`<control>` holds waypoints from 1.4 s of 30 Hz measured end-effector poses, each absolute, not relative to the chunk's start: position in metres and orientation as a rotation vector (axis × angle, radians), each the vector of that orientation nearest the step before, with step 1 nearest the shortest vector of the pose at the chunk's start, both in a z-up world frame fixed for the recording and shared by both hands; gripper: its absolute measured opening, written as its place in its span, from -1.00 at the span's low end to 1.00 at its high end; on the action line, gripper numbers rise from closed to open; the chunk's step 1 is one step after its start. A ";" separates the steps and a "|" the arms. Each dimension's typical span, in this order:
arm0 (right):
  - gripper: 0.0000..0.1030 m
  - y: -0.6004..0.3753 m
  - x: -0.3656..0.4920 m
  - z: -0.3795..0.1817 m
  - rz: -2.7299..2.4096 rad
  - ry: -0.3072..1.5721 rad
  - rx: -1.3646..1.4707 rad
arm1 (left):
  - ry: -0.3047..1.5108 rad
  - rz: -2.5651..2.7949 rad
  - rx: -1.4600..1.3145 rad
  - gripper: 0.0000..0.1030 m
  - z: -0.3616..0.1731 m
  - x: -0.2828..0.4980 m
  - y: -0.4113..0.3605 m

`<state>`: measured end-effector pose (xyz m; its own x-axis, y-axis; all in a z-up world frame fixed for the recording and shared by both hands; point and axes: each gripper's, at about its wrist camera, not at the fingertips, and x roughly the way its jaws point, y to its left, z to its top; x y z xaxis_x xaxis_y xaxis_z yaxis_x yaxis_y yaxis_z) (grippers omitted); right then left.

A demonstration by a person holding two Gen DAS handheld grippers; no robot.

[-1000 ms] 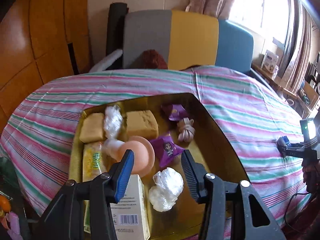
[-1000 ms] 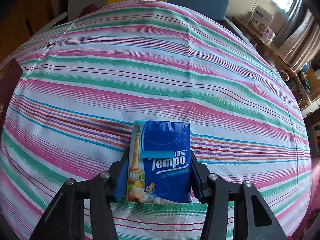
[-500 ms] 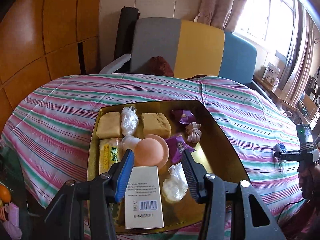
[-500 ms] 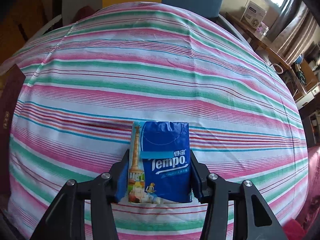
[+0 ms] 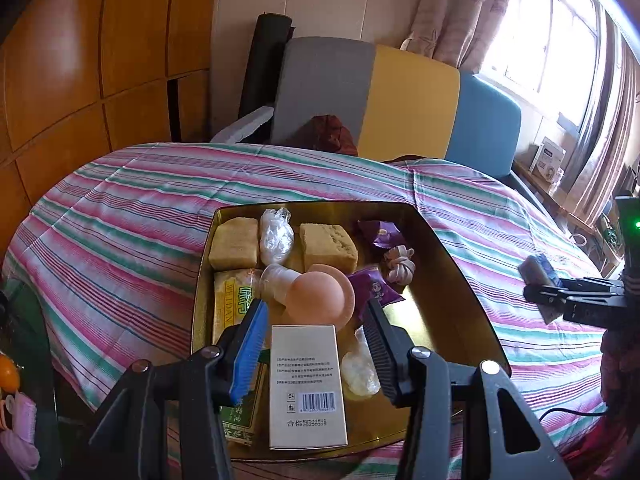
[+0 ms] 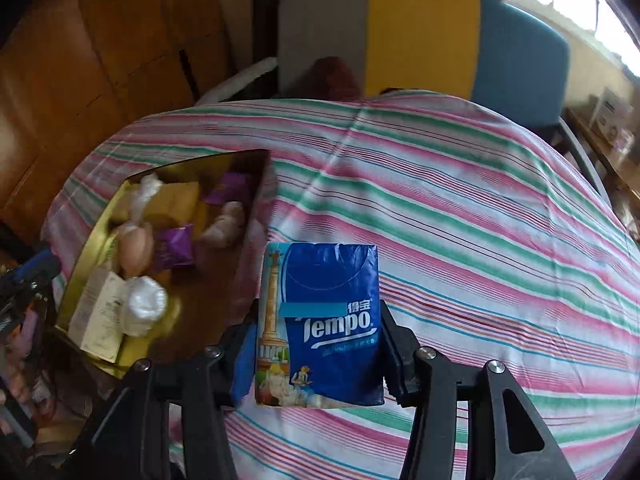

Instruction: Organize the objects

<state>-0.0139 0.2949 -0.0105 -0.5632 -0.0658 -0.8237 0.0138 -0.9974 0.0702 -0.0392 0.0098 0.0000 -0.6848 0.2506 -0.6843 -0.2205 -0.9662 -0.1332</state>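
A gold tray [image 5: 440, 280] on the striped table holds two yellow cake blocks [image 5: 234, 244], clear wrapped bundles [image 5: 276, 234], a pink puff [image 5: 320, 294], purple sachets [image 5: 376, 288], a knotted cord [image 5: 398, 266], a green packet [image 5: 234, 300] and a white barcoded box [image 5: 306, 384]. My left gripper [image 5: 315, 306] hovers open above the tray's near end, gripping nothing. My right gripper [image 6: 320, 312] is shut on a blue Tempo tissue pack [image 6: 332, 276], held above the cloth just right of the tray [image 6: 208, 300]. The left wrist view shows it at the far right [image 5: 540, 292].
A pink, green and white striped cloth [image 6: 460, 200] covers the whole table. A grey, yellow and blue chair back [image 5: 400, 100] stands behind it. Wooden panels [image 5: 80, 80] fill the left wall. A window and a cluttered shelf [image 5: 552, 160] lie to the right.
My right gripper has lifted the tissue pack and swung left, so the tray now shows in its view. My left gripper has drawn back a little, and the white box now shows whole.
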 end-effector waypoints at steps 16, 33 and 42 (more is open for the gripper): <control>0.01 0.154 -0.086 -0.065 -2.499 0.395 1.628 | -0.134 2.725 -1.135 -0.04 -0.008 -0.042 -0.027; 0.28 0.170 -0.098 -0.087 -2.636 0.290 1.612 | -0.132 2.744 -1.179 0.09 -0.015 -0.043 -0.034; 0.50 0.186 -0.072 -0.062 -2.746 0.078 1.441 | -0.106 2.748 -1.165 0.21 -0.011 -0.039 -0.028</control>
<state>-0.0719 0.1864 -0.0616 -0.5677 -0.0111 -0.8232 0.0578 -0.9980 -0.0264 -0.0387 -0.0282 -0.0106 -0.6853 0.1699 -0.7081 -0.1147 -0.9854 -0.1254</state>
